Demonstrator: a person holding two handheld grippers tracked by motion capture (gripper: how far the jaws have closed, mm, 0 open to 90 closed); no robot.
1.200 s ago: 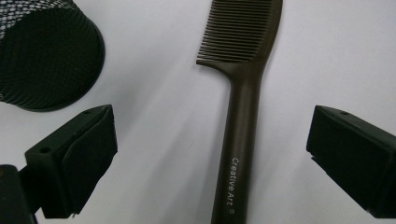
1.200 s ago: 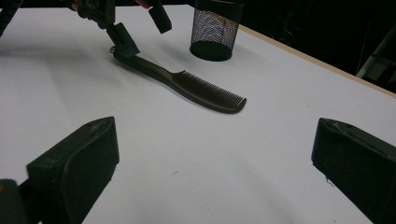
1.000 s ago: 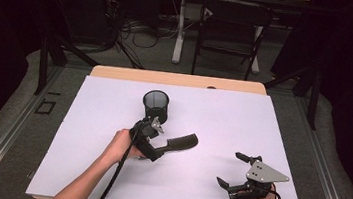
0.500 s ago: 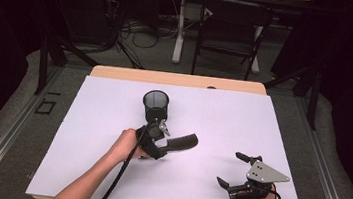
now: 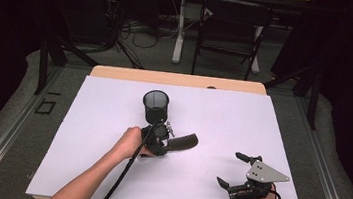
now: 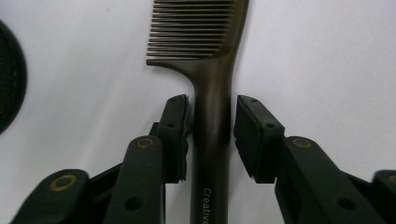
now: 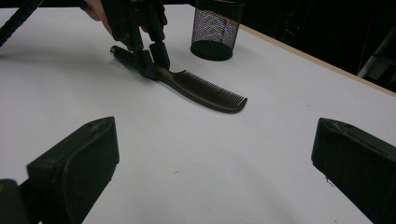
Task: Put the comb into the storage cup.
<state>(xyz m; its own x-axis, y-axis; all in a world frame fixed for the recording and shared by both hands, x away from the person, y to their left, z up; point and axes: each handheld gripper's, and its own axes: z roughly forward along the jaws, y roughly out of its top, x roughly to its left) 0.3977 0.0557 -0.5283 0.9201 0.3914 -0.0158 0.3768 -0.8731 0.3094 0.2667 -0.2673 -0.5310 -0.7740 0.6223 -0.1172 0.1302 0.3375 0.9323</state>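
High view: left gripper (image 5: 160, 139) sat over the dark comb (image 5: 181, 142), which lay flat on the white table (image 5: 85, 134) just in front of the mesh cup (image 5: 156, 106). Right gripper (image 5: 238, 171) rested well apart, jaws wide.

Left gripper view: jaws had just been closing around the comb's handle (image 6: 212, 140), narrow, thin gaps remaining.

Right gripper view: own jaws wide apart with nothing between them; comb (image 7: 201, 91) beside cup (image 7: 215, 29).

white table (image 5: 106, 172) with a dark comb (image 7: 201, 91) lying flat, mesh cup (image 5: 156, 105) standing near it.
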